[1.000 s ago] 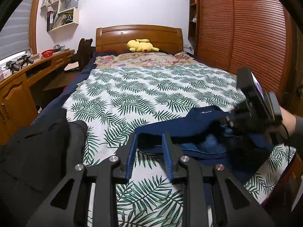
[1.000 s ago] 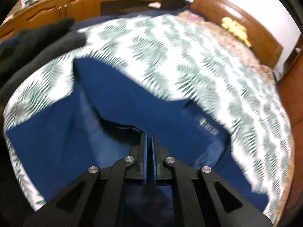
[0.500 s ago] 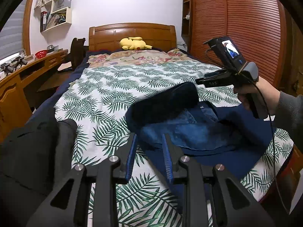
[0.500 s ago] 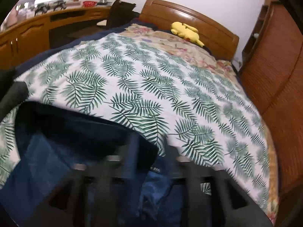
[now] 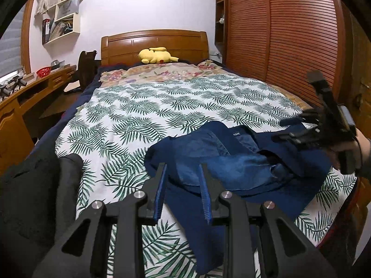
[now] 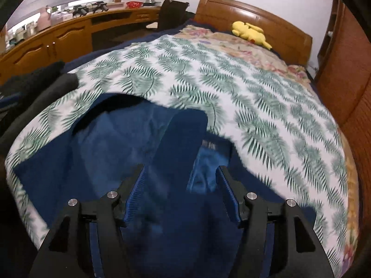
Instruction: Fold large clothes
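Note:
A large navy blue garment point(image 5: 231, 169) lies rumpled on the near end of the bed, its lighter blue lining showing; it also fills the lower right wrist view point(image 6: 143, 153). My left gripper point(image 5: 183, 176) is open and empty, just above the garment's near left edge. My right gripper point(image 6: 182, 178) is open wide over the garment, with a fold of cloth between the fingers but not clamped. It also shows at the right of the left wrist view point(image 5: 289, 129), blurred, above the garment's right side.
The bed point(image 5: 143, 106) has a palm-leaf cover, a yellow plush toy point(image 5: 156, 55) by the wooden headboard. A dark garment pile point(image 5: 30, 185) lies at the near left. A wooden desk point(image 5: 20, 99) runs along the left, a slatted wardrobe point(image 5: 289, 34) on the right.
My right gripper let go of the garment, opened, swung up and came back down over its right side. The garment's flap dropped onto the bed. My left gripper stayed open.

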`<state>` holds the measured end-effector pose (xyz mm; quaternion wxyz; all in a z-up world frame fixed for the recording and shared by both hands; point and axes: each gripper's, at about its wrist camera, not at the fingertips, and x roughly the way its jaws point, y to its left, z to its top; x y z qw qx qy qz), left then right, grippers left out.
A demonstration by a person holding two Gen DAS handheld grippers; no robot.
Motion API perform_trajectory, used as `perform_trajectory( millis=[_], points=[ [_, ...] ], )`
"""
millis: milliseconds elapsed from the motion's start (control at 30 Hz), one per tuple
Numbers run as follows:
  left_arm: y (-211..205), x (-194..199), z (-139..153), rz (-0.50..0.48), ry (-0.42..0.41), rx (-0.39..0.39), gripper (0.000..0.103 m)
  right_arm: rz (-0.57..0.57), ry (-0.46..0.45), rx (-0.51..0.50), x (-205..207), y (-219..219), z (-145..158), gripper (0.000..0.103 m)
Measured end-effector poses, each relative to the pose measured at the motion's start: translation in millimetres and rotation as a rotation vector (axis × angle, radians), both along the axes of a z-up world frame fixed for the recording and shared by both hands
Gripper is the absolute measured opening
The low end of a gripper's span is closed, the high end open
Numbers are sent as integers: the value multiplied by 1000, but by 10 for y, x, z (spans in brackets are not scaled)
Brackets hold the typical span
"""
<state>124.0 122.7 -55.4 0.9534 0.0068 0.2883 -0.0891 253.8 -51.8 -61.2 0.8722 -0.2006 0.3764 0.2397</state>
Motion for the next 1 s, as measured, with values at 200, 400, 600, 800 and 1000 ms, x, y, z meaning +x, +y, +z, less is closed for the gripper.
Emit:
perform_trajectory(
  millis=[200,400,600,800,1000],
  points=[
    [-119,52,-2,-17,1,10,25,-20,26,9,-296,-357,-58,62],
    [-261,137,-9,-34,8,13,25,-58,36,24,-476,-674,-113,63],
    [-449,224,-24,-64,20,22,25,-56,65,4,-620,-834,-260,63],
    [-704,266,-70,-103,33,52,25,-34,104,-37,-756,-920,-448,63],
    [-933,308,-116,-143,51,70,25,-11,133,-65,-867,-921,-592,63]
  ],
)
